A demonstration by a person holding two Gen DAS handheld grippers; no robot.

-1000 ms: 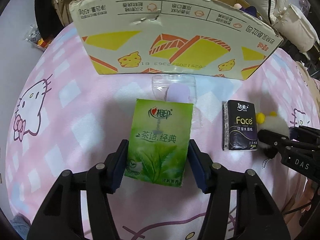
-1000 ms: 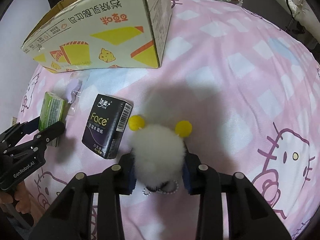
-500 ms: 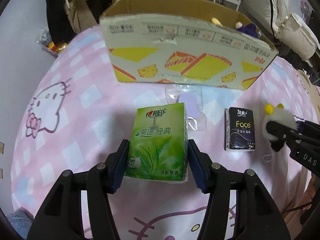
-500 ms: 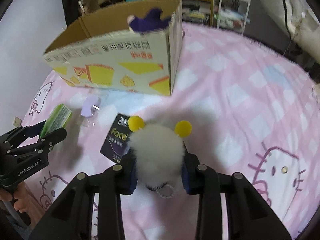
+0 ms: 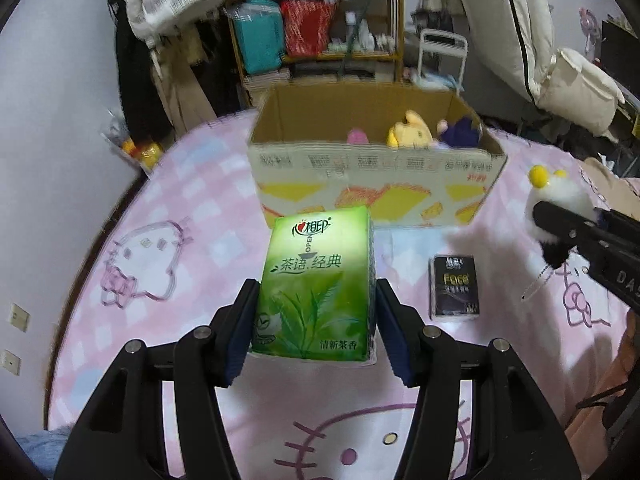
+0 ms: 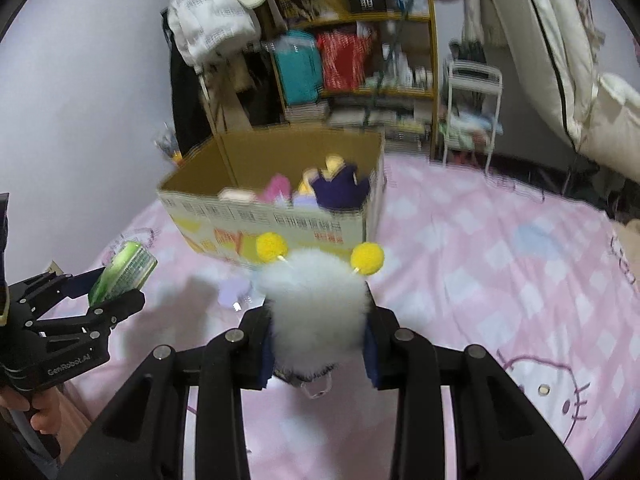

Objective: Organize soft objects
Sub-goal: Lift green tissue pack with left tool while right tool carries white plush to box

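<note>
Left tool [image 5: 316, 316] grips a green tissue pack [image 5: 316, 284] by its sides; right tool [image 6: 318, 338] squeezes a fluffy white toy [image 6: 316, 304]. Both look light and compressible, held above the bed, box [image 5: 372, 160] ahead.

"Face" on black tissue pack [image 5: 455, 293], "GenRobot.AI" on left gripper [image 6: 116, 286]
</note>
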